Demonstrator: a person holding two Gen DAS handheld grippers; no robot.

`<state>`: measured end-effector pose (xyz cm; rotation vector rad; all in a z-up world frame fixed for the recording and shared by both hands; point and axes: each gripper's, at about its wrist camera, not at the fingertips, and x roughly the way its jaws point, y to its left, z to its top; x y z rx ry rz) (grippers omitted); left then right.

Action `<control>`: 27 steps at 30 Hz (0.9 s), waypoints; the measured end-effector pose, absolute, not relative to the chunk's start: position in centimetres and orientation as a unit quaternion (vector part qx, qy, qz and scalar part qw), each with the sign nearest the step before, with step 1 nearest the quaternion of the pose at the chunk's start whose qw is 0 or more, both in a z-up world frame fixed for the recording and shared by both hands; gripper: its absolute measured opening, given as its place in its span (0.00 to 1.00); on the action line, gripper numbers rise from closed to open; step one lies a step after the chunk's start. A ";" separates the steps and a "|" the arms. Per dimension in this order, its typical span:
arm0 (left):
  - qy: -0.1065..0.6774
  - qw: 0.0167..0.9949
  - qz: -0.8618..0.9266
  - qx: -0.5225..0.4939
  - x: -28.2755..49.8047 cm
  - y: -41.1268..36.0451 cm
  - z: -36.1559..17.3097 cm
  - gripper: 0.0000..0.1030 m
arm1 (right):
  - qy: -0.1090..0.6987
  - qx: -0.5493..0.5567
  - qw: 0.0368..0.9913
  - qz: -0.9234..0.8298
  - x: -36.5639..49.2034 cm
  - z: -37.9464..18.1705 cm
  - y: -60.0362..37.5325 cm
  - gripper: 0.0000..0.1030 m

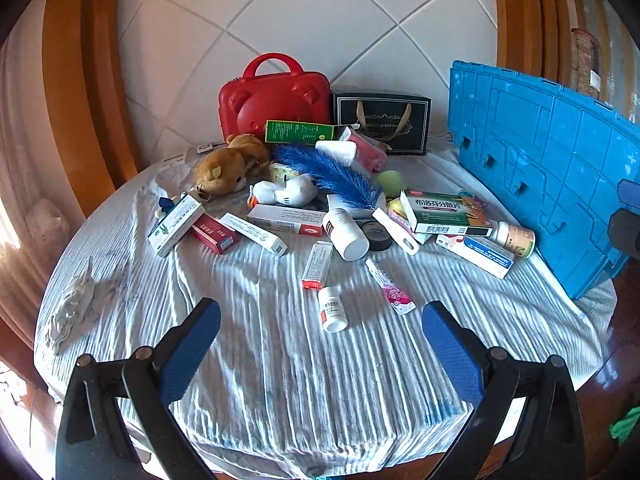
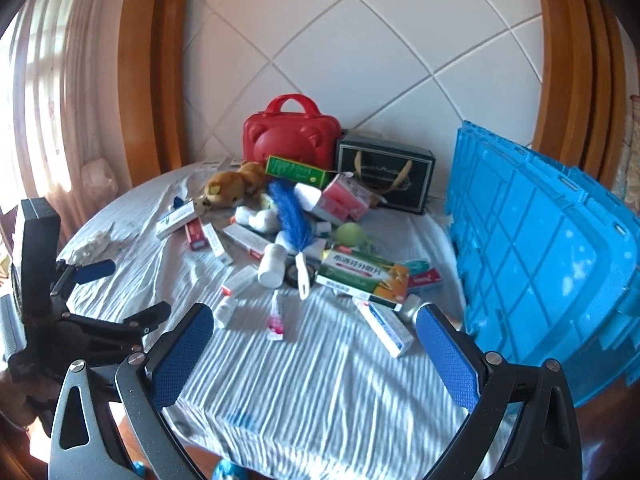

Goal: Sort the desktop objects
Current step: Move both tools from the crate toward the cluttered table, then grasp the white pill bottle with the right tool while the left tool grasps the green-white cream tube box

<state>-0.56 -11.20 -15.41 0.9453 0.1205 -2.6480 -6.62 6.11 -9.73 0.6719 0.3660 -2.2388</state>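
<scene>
A heap of objects lies on the striped cloth: medicine boxes such as a large green and white box (image 1: 446,213) (image 2: 364,276), white pill bottles (image 1: 333,309) (image 1: 346,234), a pink tube (image 1: 390,287) (image 2: 275,320), a brown plush bear (image 1: 230,165) (image 2: 232,188), a white plush toy (image 1: 286,192) and a blue feather (image 1: 334,172) (image 2: 292,220). My left gripper (image 1: 320,328) hovers open over the bare cloth just short of the small bottle. My right gripper (image 2: 314,336) is open too, empty, near the table's front edge. The left gripper (image 2: 116,292) shows at the left of the right wrist view.
A blue plastic crate (image 1: 540,152) (image 2: 540,240) stands tilted at the right. A red bear-faced case (image 1: 276,100) (image 2: 294,136) and a black gift box (image 1: 382,120) (image 2: 386,174) stand at the back by the tiled wall. Crumpled white tissue (image 1: 72,304) lies at the left.
</scene>
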 end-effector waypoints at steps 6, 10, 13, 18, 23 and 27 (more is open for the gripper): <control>0.034 0.134 -0.925 0.355 -4.8 -15.4 -17.2 0.99 | 0.113 0.320 0.386 -0.858 -10.5 -12.0 -0.4 1.00; 0.034 0.121 -0.923 0.365 -7.7 -18.9 -18.1 0.99 | 0.126 0.342 0.384 -0.849 -12.6 -13.8 -5.5 1.00; 0.048 0.120 -0.922 0.366 -9.9 -21.6 -18.8 0.99 | 0.129 0.358 0.378 -0.844 -14.1 -15.3 -8.2 1.00; 0.106 0.130 -0.905 0.392 -13.8 -24.6 -22.1 0.99 | 0.119 0.379 0.376 -0.837 -15.9 -17.5 -10.2 1.00; 0.147 0.153 -0.886 0.412 -17.0 -26.3 -25.2 0.99 | 0.139 0.394 0.405 -0.813 -18.0 -19.8 -12.9 0.99; 0.174 0.178 -0.872 0.422 -18.8 -27.8 -26.6 0.97 | 0.141 0.412 0.431 -0.790 -20.4 -21.6 -14.9 0.90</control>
